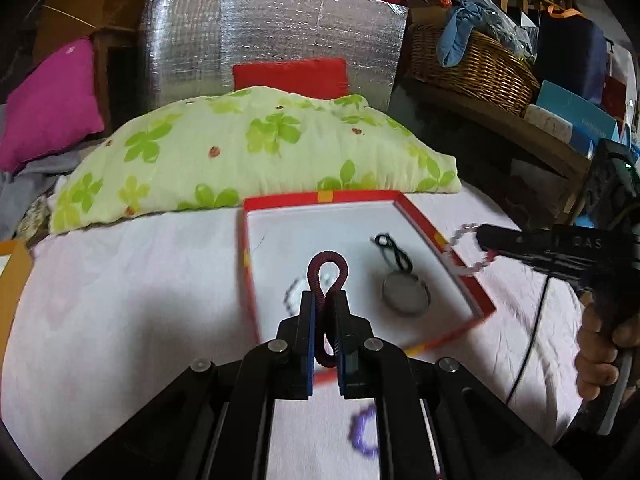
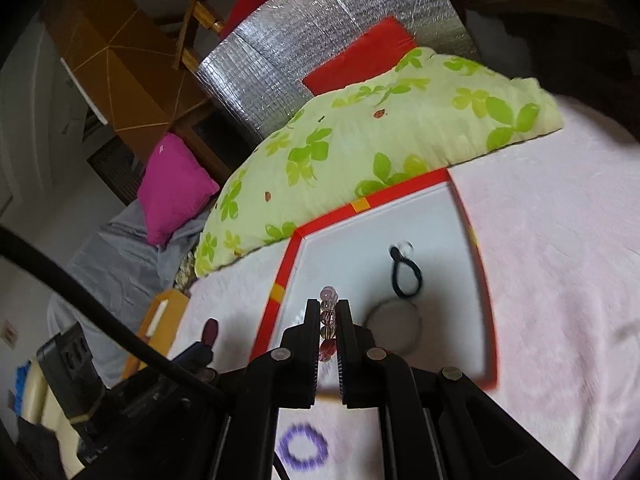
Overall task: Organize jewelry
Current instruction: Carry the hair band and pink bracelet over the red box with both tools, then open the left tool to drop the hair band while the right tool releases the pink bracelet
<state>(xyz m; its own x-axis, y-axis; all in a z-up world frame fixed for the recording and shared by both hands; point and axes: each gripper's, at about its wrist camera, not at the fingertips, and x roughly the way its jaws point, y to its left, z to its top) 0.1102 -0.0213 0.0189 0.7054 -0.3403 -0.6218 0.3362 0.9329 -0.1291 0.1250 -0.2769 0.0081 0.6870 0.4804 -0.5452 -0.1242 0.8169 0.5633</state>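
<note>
Pale pink fuzzy blanket (image 1: pixel 120 300) as work surface, green-leaf print pillow (image 1: pixel 248 148) at far edge. Shallow red cardboard box with white lining (image 1: pixel 404 205) lying open just in front of pillow, one rim near right gripper.

Inside box: round silver-grey bangle (image 1: pixel 406 294) flat on lining, black cord loop (image 1: pixel 394 250) just beyond it. Blurred beaded ring partly hidden behind left fingers; type unclear.

Outside box, on blanket near both wrists: purple beaded bracelet (image 2: pixel 303 450), not yet collected.

Left gripper (image 1: pixel 325 300) clamped tight on dark red ribbed elastic band (image 1: pixel 326 276), loop sticking out past fingertips, hanging above box floor. Right gripper (image 2: pixel 329 312) pinched shut on clear-and-pink glass-bead bracelet (image 2: pixel 328 320); in left view, bead ring dangling off its tips over box's right rim.

Handling, as judgement:
- Elastic band: light, soft, springy; any pinch across cord works, likely to flop on release.
- Bead bracelet: light but hard, slick round beads; grip across two strands, not single bead, or slips out. Glass, so low drop.
- Purple one probably same: pinch one side of ring, lift straight.
</note>
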